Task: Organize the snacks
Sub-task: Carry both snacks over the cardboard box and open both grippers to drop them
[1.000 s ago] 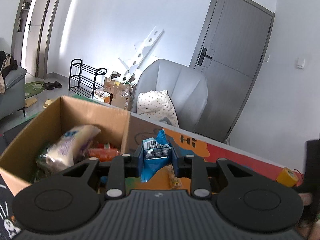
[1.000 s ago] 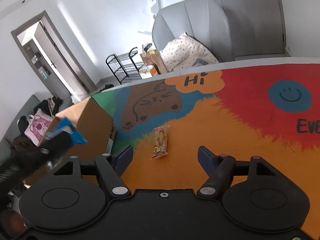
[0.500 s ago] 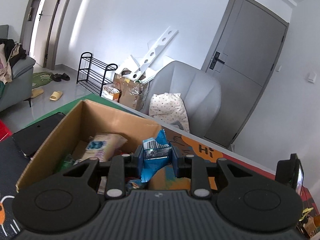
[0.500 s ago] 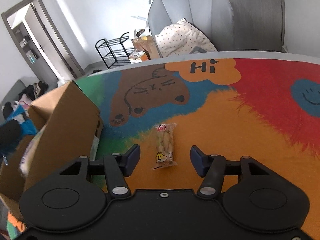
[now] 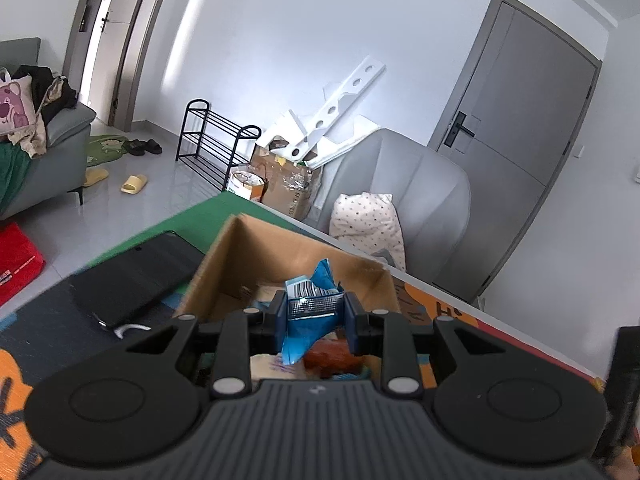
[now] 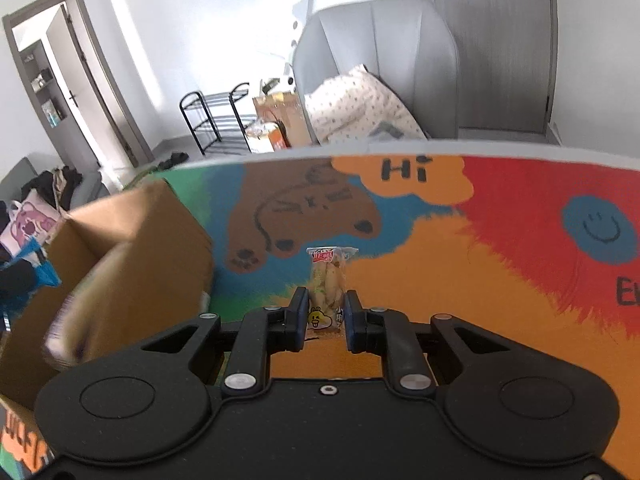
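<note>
My left gripper [image 5: 313, 316] clamps a blue packet [image 5: 308, 322] between its jaws, above the cardboard box [image 5: 224, 264]. My right gripper [image 6: 326, 318] jaws pinch a yellow snack pack [image 6: 328, 284] on the desk [image 6: 500, 280].

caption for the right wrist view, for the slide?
Right tongs closing around a clear snack packet on the colourful mat, cardboard box alongside.

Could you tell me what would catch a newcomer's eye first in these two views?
Probably the bright cartoon table mat with its bear and "Hi" bubble. On it, the right gripper closes around a clear snack packet. To the left, the left gripper holds a crumpled blue wrapper over the open cardboard box.
</note>
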